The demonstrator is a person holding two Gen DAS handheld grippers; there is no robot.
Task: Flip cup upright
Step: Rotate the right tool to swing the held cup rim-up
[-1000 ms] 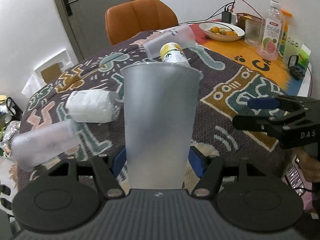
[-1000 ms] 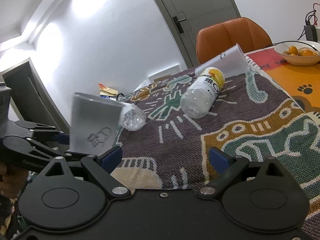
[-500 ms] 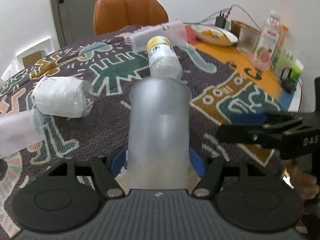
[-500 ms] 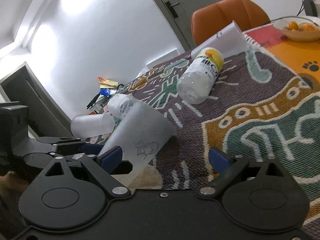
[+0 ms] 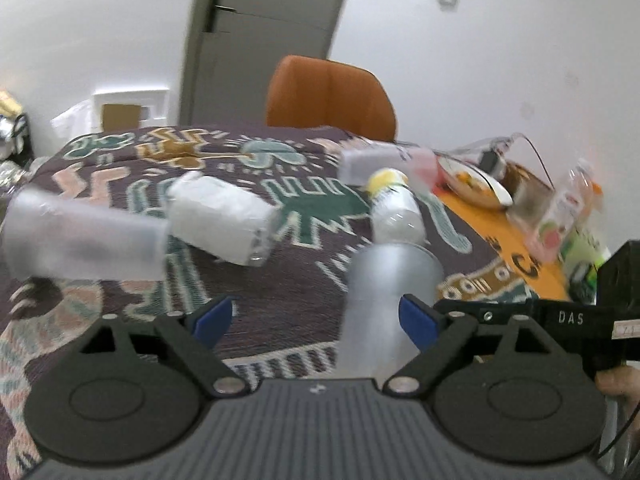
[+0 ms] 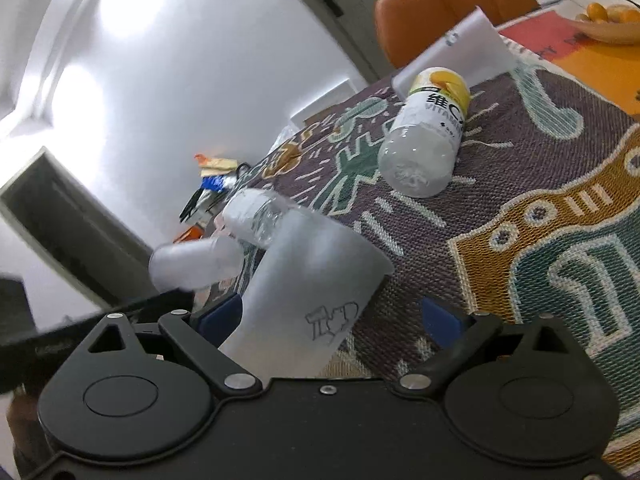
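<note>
**Cup stands mouth-up at the worktop's near edge, both grippers slack**

The frosted cup (image 5: 386, 300) stands with its wide mouth on top, at 1 o'clock from the left hand-held gripper (image 5: 314, 318), just beside that tool's right finger. The left tool's jaws are spread wide and grip nothing. The right hand-held gripper (image 6: 330, 318) also has its jaws wide apart; the cup sits between them, close to the left finger, but neither pad presses on it. In that view the cup looks tilted towards 1 o'clock, which may be only the camera's own lean. Its base is hidden behind both tool bodies, so I cannot tell whether it sits flat.

The flip itself looks done. What remains, by my reading, is to draw both tools back without clipping the cup.

Around it on the patterned worktop (image 6: 540, 184): a second cup (image 5: 84, 240) lying at 9 o'clock, a white-wrapped bottle (image 5: 224, 220) at 11, a yellow-capped bottle (image 5: 396, 212) at 12 with a third cup (image 5: 384, 164) lying beyond. A fruit bowl (image 5: 476, 184) lies at 2 o'clock. The near fingers themselves are the main risk; the bottles lie well apart.
</note>
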